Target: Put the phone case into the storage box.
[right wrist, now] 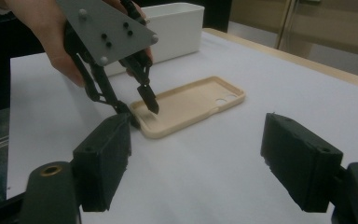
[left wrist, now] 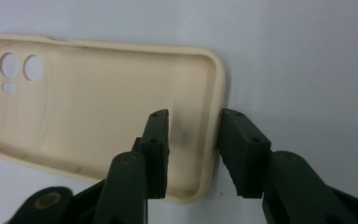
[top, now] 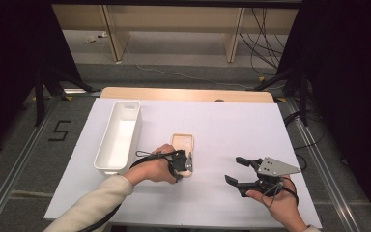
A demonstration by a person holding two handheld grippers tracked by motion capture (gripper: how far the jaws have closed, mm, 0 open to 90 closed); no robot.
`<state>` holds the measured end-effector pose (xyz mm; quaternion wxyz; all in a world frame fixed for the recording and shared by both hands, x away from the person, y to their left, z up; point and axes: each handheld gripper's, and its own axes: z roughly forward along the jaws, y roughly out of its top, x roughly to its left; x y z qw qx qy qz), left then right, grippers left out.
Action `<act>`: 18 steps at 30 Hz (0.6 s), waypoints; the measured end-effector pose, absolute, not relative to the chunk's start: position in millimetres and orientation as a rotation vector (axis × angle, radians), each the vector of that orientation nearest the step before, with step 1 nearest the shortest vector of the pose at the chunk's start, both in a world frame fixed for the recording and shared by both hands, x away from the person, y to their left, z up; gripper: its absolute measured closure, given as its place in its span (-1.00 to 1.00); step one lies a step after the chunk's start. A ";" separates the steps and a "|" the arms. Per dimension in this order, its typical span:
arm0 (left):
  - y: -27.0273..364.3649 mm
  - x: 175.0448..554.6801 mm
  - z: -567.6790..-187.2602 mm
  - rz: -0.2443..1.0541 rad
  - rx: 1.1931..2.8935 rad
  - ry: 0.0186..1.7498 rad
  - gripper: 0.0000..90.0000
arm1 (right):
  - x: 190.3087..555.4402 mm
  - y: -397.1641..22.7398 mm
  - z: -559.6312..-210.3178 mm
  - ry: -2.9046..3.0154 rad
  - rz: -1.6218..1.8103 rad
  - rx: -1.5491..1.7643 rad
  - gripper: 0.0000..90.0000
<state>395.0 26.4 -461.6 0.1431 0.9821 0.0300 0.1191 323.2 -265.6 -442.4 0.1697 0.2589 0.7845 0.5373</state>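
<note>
A cream phone case (top: 182,144) lies hollow side up on the white table sheet, its camera holes at the far end. My left gripper (top: 187,162) points down over the near end of the case. In the left gripper view the end wall of the case (left wrist: 98,107) stands between the jaws of the left gripper (left wrist: 193,114): one pad is inside the hollow with a gap to the wall, the other is against the outside. The right gripper view shows the case (right wrist: 191,102) with the left gripper (right wrist: 137,109) on its near end. My right gripper (top: 232,169) hovers open and empty to the right, and its jaws (right wrist: 193,126) face the case.
A long white bin (top: 125,104) stands empty at the left of the sheet (top: 232,121) and appears behind the hand as the bin (right wrist: 177,28). A wooden table edge (top: 188,94) runs along the back. Cables and stands lie on the floor beyond.
</note>
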 end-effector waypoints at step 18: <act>21.6 392.7 -461.9 0.312 2.854 0.016 0.65 | 324.5 -263.6 -445.6 2.242 1.550 0.727 -0.43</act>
